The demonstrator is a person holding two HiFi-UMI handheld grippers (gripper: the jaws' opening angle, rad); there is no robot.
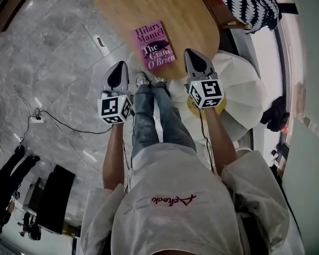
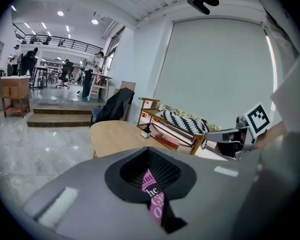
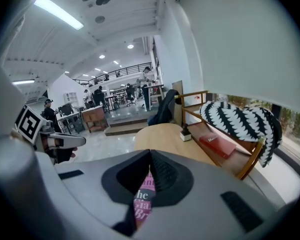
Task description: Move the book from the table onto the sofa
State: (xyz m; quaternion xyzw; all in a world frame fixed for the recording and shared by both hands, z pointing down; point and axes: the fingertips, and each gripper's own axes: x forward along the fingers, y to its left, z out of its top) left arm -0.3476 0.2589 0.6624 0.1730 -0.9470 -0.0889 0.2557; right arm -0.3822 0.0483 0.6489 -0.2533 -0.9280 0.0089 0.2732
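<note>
Your left gripper (image 1: 117,72) and right gripper (image 1: 197,61) each have their jaws pressed together with nothing between them. The pink book (image 1: 154,45) lies flat on the wooden table (image 1: 117,9), near the edge closest to you. It is clear of both sets of fingers, just beyond the tips and between the two grippers. Past the table is the wooden-framed sofa (image 3: 240,161), which has a black-and-white striped cushion (image 3: 240,116) on it.
</note>
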